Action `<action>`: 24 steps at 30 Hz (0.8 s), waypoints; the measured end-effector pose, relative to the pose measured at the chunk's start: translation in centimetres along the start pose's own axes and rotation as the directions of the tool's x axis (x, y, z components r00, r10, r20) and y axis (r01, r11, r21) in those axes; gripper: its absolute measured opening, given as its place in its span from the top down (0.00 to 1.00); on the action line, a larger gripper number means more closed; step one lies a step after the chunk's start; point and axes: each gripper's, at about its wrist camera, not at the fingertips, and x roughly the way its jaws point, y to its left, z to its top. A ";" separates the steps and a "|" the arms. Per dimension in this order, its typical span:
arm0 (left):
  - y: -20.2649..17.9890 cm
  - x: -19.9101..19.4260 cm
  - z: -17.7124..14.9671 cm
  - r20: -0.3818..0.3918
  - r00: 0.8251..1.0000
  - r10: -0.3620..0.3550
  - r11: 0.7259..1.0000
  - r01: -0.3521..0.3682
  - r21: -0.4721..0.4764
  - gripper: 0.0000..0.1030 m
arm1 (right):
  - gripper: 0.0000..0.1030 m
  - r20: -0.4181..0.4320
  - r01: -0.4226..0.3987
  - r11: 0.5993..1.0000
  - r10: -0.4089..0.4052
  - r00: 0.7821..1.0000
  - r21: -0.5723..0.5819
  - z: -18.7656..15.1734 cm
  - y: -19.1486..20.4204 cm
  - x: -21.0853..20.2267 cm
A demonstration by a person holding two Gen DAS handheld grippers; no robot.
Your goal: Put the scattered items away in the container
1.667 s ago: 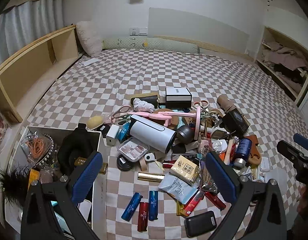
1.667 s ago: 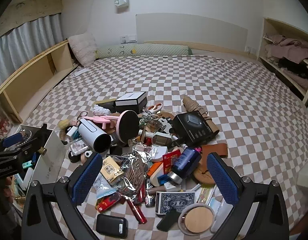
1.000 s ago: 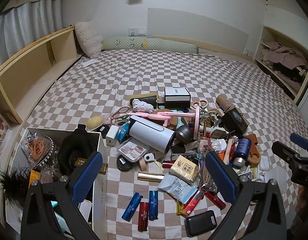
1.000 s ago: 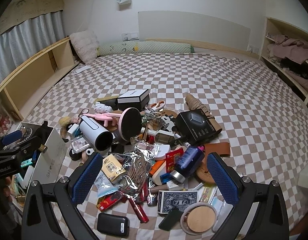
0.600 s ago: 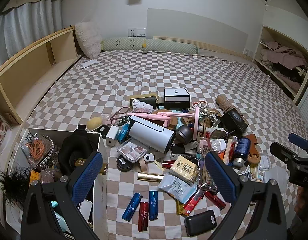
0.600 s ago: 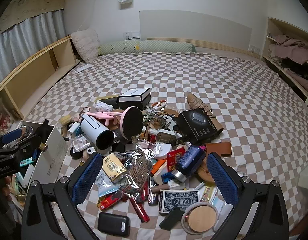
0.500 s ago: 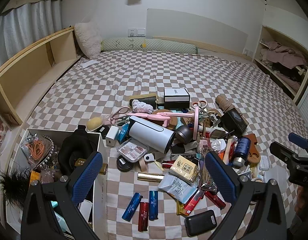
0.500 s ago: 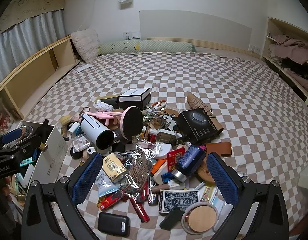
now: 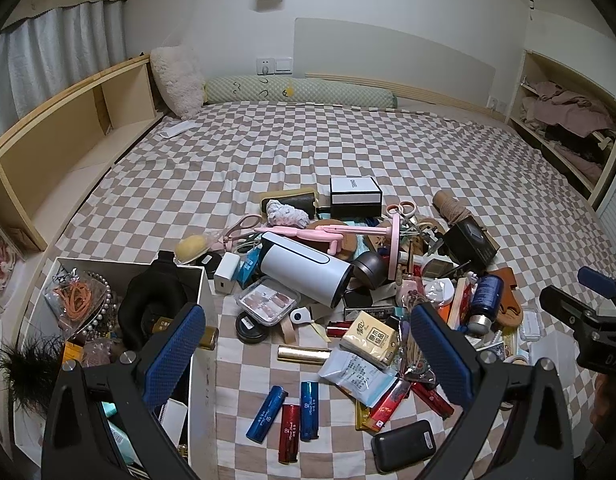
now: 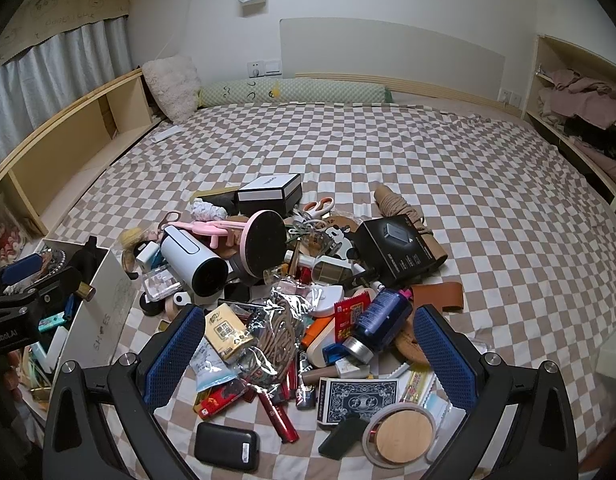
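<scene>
A heap of small items lies on the checkered bed: a white cylinder (image 9: 306, 270), a black-and-white box (image 9: 354, 196), a pink stand (image 9: 394, 246), a blue bottle (image 10: 382, 318), a black box (image 10: 400, 250), lighters (image 9: 286, 410). A white box (image 9: 202, 320), the container, holds beads and black cloth at the lower left; it also shows in the right wrist view (image 10: 104, 316). My left gripper (image 9: 308, 352) is open and empty, above the lighters beside the box. My right gripper (image 10: 308, 350) is open and empty above the heap's near part.
Wooden shelving (image 9: 64, 136) runs along the left bed edge and an open shelf with clothes (image 9: 568, 120) stands at the right. A pillow (image 9: 176, 80) and green bolster (image 9: 300, 90) lie at the head. A black power bank (image 10: 227, 451) lies near the front edge.
Both grippers have drifted only slightly; the right wrist view has risen and pulled back a little. Nothing was picked up or moved.
</scene>
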 end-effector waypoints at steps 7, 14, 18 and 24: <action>-0.1 0.0 0.1 0.000 1.000 0.002 1.000 -0.002 0.001 0.00 | 0.00 -0.003 -0.002 1.000 0.002 1.000 -0.002 0.0 0.0 0.1; -0.1 0.1 0.1 0.001 1.000 0.002 1.000 -0.002 0.003 0.00 | 0.00 -0.006 -0.003 1.000 0.003 1.000 -0.009 -0.1 0.0 0.1; -0.1 0.2 0.1 -0.004 1.000 0.002 1.000 -0.002 0.005 0.00 | 0.00 -0.008 0.000 1.000 0.000 1.000 -0.011 -0.1 0.1 0.1; 0.0 0.6 0.0 -0.015 1.000 0.007 1.000 -0.007 0.008 0.00 | 0.00 -0.014 0.008 1.000 -0.008 1.000 -0.017 -0.3 0.3 0.3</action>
